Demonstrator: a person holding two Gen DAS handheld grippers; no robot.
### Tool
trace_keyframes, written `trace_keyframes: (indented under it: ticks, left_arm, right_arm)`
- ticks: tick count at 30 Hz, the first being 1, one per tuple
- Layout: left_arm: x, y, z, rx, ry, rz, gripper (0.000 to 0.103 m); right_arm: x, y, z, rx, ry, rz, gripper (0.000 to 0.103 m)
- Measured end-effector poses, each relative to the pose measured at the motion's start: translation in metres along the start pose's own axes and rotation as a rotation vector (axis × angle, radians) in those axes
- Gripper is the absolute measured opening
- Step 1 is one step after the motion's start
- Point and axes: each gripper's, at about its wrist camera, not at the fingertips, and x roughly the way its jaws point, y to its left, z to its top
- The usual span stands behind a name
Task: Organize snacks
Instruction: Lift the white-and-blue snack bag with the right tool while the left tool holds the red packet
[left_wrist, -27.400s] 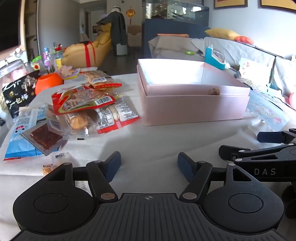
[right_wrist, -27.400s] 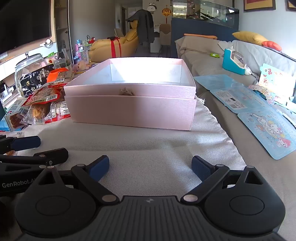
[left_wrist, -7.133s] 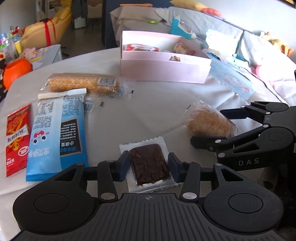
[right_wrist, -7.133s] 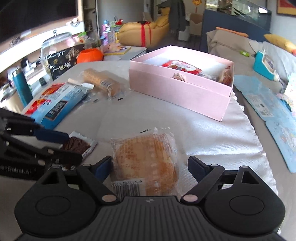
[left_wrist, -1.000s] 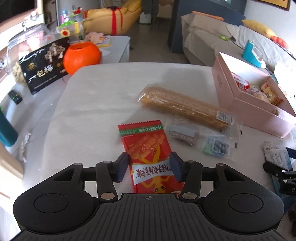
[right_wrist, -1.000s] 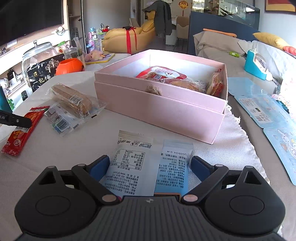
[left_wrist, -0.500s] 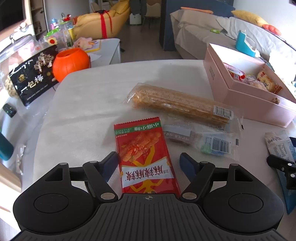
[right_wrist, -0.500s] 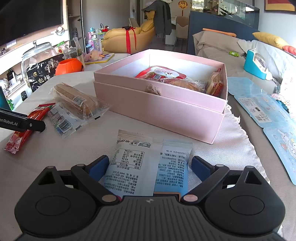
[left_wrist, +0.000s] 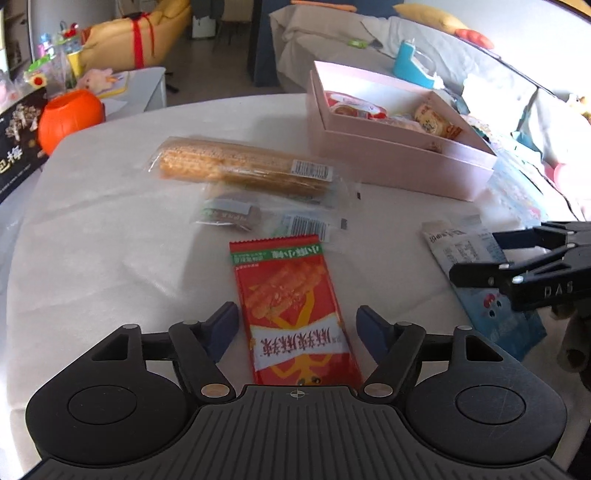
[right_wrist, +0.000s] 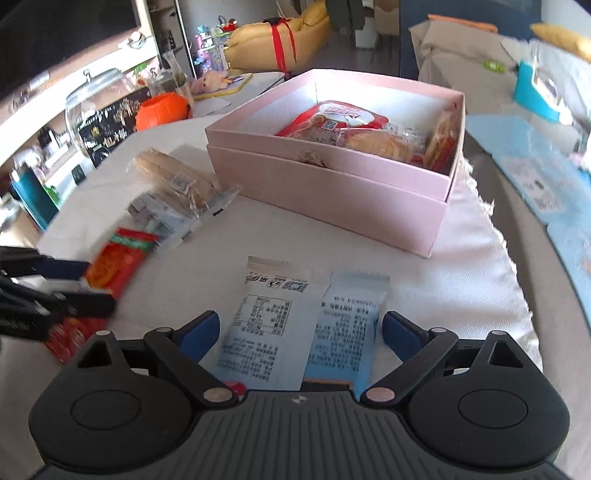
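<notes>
Release of red snack pack by left gripper is seen: jaws, shut on it a sec ago, now wide, pads clear, pack flat on tabletop. Right gripper jaws wide astride blue-white pack, ungripped. Pink box w/ snacks awaits both.

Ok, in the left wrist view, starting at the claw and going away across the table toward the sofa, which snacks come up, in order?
Red snack packet → small clear packet with a barcode → long wafer pack. The pink box sits off to the right, not on that line.
</notes>
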Motion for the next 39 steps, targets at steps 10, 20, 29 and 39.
trace_keyframes:
  ticks: [10,20,29,39]
  left_arm:
    - [-0.001,-0.001,-0.004,0.007,-0.021,-0.001,0.078]
    - [-0.001,-0.003,-0.007,0.026,-0.039,0.012,0.079]
    - [-0.001,-0.006,-0.009,0.036,-0.049,0.024,0.079]
    - [-0.001,-0.004,-0.011,0.033,-0.057,0.021,0.079]
  right_arm:
    - [0.018,0.019,0.018,-0.036,-0.041,-0.073,0.08]
    - [-0.035,0.017,0.031,-0.063,-0.212,-0.028,0.077]
    - [-0.08,0.014,0.045,-0.082,-0.354,-0.021,0.041]
    - [-0.033,0.023,0.033,-0.082,-0.249,-0.092,0.071]
